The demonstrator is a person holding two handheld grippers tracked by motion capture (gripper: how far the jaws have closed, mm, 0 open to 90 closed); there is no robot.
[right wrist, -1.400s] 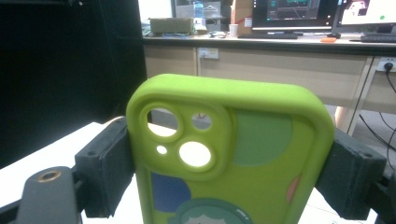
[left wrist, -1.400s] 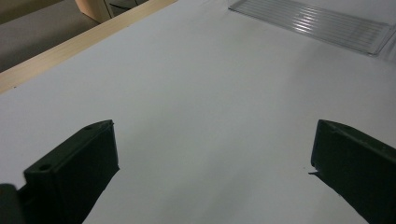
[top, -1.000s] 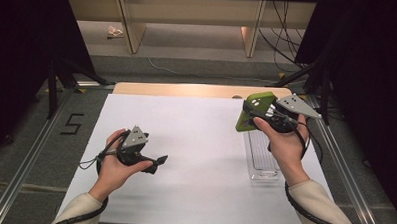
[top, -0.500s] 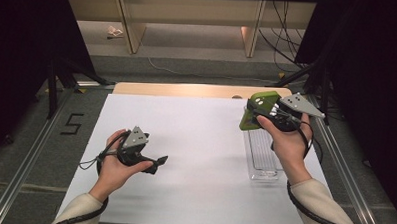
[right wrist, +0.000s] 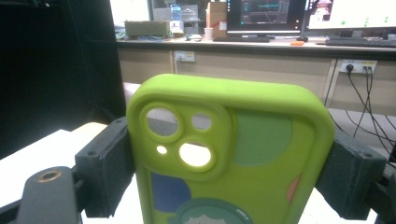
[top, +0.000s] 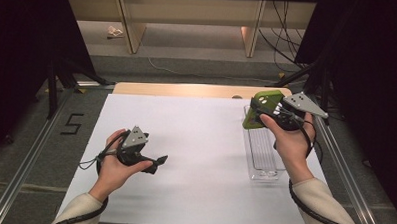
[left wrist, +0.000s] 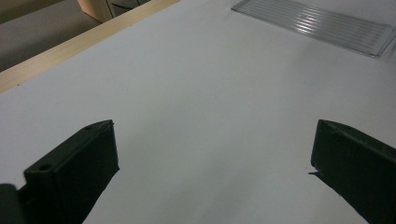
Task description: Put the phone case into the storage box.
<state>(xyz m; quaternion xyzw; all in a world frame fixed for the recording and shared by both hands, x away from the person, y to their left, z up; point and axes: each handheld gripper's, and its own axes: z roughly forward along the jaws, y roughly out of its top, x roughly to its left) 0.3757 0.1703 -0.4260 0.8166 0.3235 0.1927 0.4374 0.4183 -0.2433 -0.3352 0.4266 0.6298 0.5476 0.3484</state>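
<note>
Overhead, a green phone case hung gripped above the clear tray.
On the white table, the ribbed tray lay empty; the right gripper clenched the phone case, not yet lowered; the left gripper idled, jaws apart.

The right gripper now sits a little farther right and slightly nearer the table's far edge than a second ago, carrying the green phone case clamped between its jaws along with it, above the far end of the clear tray.
</note>
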